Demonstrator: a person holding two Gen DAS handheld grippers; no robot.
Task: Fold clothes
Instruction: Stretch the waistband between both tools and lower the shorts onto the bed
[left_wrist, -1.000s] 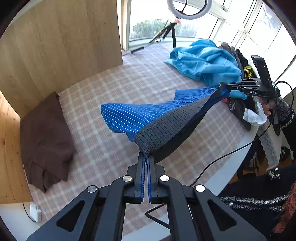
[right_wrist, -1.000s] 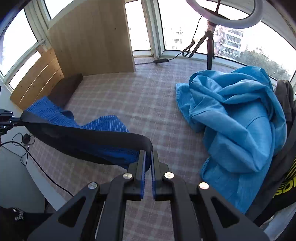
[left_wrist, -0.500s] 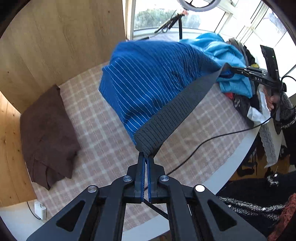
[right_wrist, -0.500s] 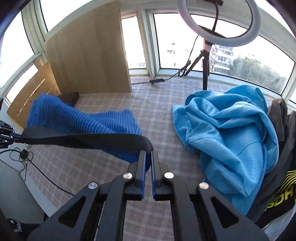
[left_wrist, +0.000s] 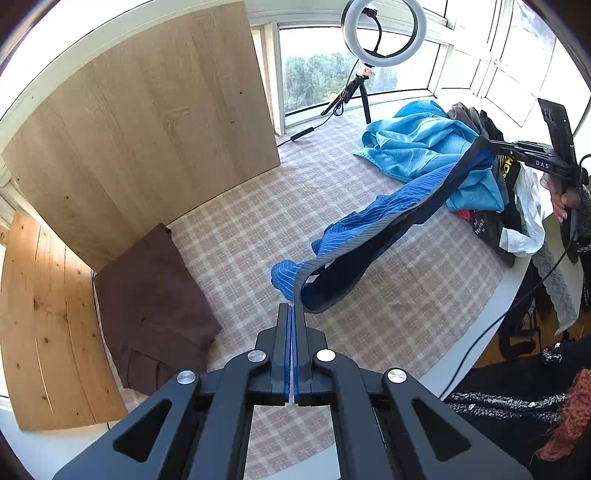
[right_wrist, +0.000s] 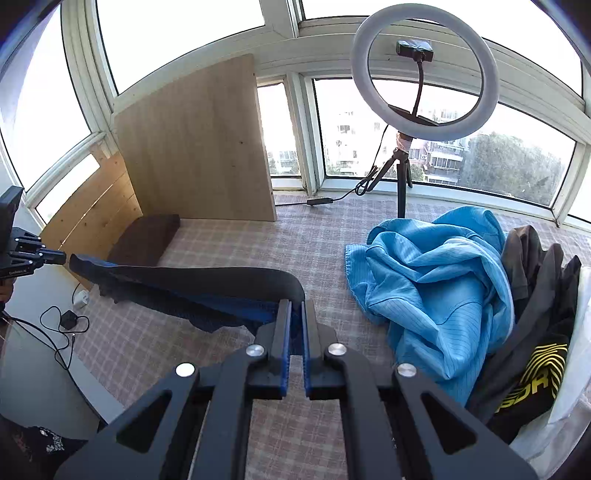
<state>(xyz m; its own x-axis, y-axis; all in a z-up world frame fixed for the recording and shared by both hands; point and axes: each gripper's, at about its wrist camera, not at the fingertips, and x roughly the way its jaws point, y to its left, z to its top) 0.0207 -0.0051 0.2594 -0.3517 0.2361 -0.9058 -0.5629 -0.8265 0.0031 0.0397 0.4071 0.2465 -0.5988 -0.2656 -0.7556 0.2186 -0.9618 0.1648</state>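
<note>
A blue pinstriped garment with a wide grey waistband hangs slack between my two grippers above the checked tablecloth. My left gripper is shut on one end of the waistband. My right gripper is shut on the other end; it also shows at the far right of the left wrist view. The left gripper shows at the left edge of the right wrist view.
A folded brown garment lies at the left by a wooden board. A light blue jacket and a pile of dark clothes lie on the right. A ring light on a tripod stands at the back.
The garment was flung up and spread wide in the air half a second ago. It has since dropped and hangs low and bunched between the grippers. The waistband has gone slack.
</note>
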